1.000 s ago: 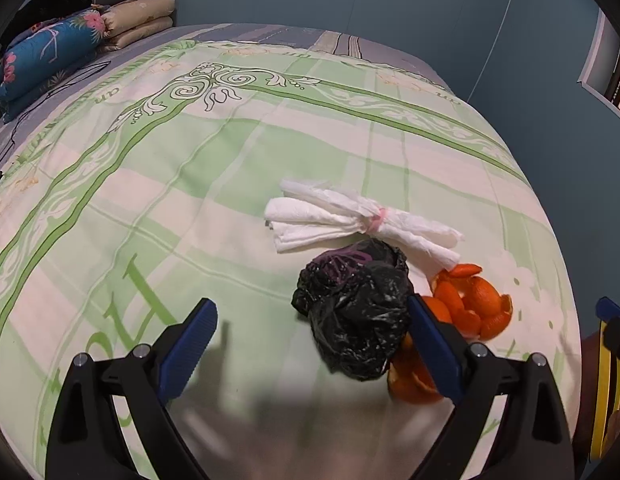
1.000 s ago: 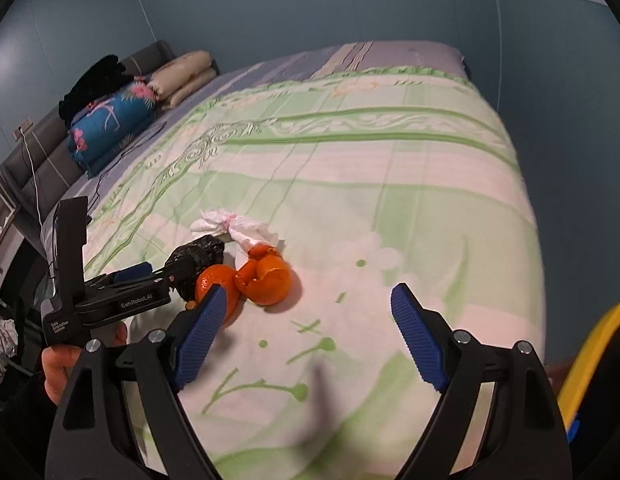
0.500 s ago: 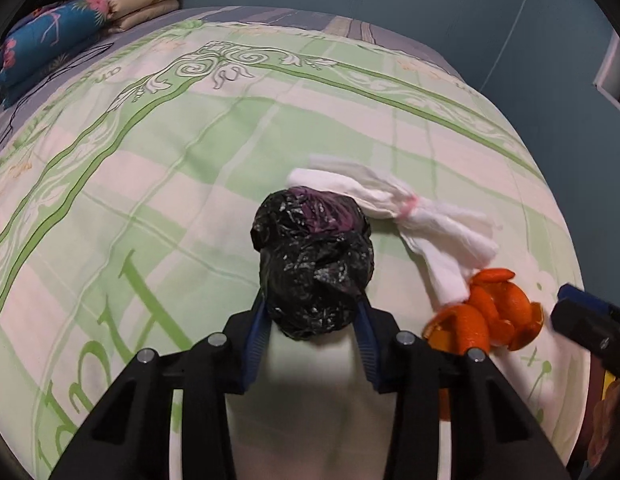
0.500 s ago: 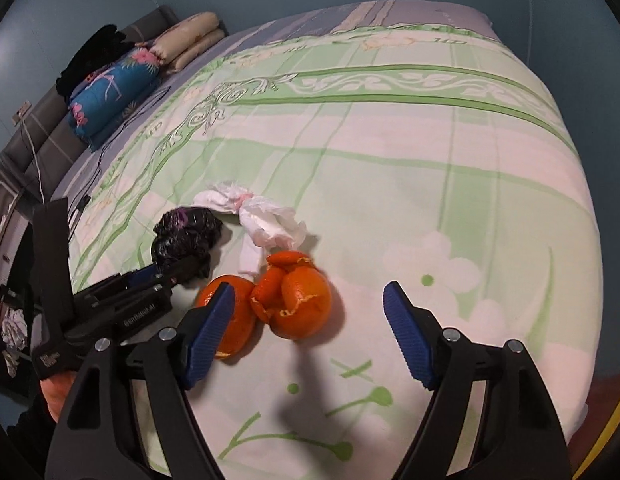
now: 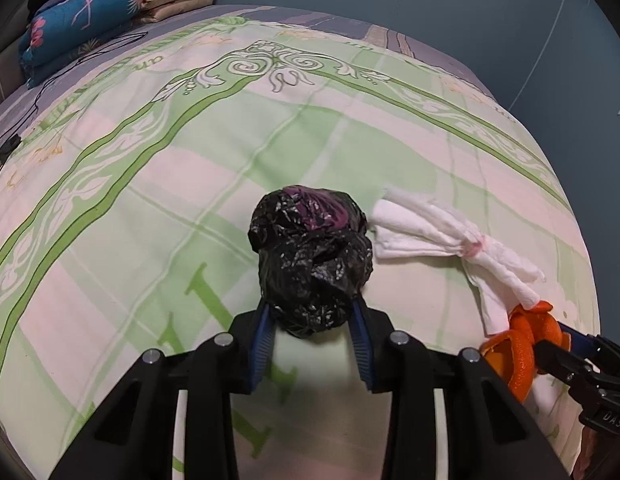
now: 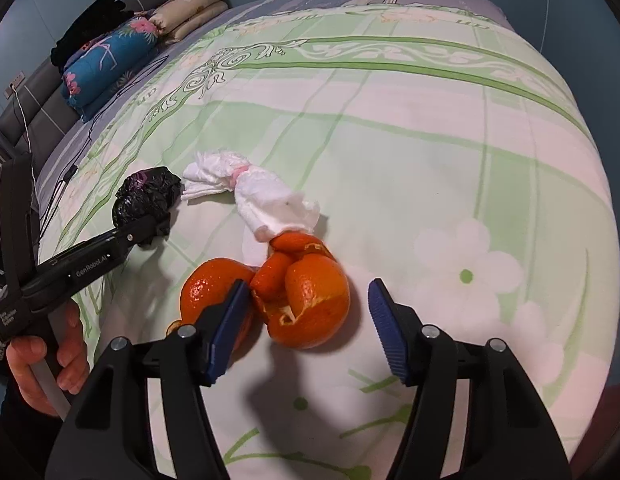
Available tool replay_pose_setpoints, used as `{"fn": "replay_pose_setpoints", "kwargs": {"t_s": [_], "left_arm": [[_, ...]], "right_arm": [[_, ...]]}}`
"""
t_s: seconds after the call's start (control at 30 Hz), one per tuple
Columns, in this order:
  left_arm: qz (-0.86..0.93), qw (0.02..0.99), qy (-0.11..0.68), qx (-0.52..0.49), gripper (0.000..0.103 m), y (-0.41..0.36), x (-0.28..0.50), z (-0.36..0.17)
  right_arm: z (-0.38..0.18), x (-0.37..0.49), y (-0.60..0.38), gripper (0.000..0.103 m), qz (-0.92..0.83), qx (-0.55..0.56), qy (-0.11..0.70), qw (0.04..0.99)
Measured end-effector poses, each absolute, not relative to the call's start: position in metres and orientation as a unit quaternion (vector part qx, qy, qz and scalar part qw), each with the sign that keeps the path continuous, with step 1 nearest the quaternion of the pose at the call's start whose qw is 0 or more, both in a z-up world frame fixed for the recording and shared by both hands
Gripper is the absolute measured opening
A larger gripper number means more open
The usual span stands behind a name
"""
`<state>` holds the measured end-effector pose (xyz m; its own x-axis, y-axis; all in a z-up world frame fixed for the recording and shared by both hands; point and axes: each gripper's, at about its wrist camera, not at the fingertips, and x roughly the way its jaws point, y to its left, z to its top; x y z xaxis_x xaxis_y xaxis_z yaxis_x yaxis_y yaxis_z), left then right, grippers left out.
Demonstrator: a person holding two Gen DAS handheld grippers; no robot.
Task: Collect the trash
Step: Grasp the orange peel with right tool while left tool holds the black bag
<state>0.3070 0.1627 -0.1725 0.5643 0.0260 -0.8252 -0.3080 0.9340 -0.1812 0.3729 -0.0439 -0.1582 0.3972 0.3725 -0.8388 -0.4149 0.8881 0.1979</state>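
Right now your left gripper [image 5: 311, 354] is closing on the black bag [image 5: 310, 256]; your right gripper [image 6: 306, 312] is closing around the orange peel [image 6: 310, 304], prob. not pinched yet. Tissue wad [image 6: 266, 200] lies far of the peel, untouched; nothing's binned.

Both wrist cams sit right behind their fingers, tilted steeply down at the bed [image 5: 270, 128] from close up, left one off to the side, both catching the same black bag [image 5: 310, 256], white tissue [image 6: 266, 196] and orange peel [image 6: 306, 300].
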Motion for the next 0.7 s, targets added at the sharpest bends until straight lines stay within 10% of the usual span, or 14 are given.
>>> {"fn": "replay_pose_setpoints", "kwargs": {"t_s": [0.23,0.7], "left_arm": [[0.101,0.873,0.450,-0.156,0.030,0.171,0.299,-0.167],[0.080,0.907,0.394,-0.125,0.029,0.153,0.230,-0.106]], "right_arm": [[-0.152,0.364,-0.039,0.032,0.235,-0.042,0.482,0.843],[-0.094,0.305,-0.124,0.030,0.211,0.005,0.433,0.876]]}}
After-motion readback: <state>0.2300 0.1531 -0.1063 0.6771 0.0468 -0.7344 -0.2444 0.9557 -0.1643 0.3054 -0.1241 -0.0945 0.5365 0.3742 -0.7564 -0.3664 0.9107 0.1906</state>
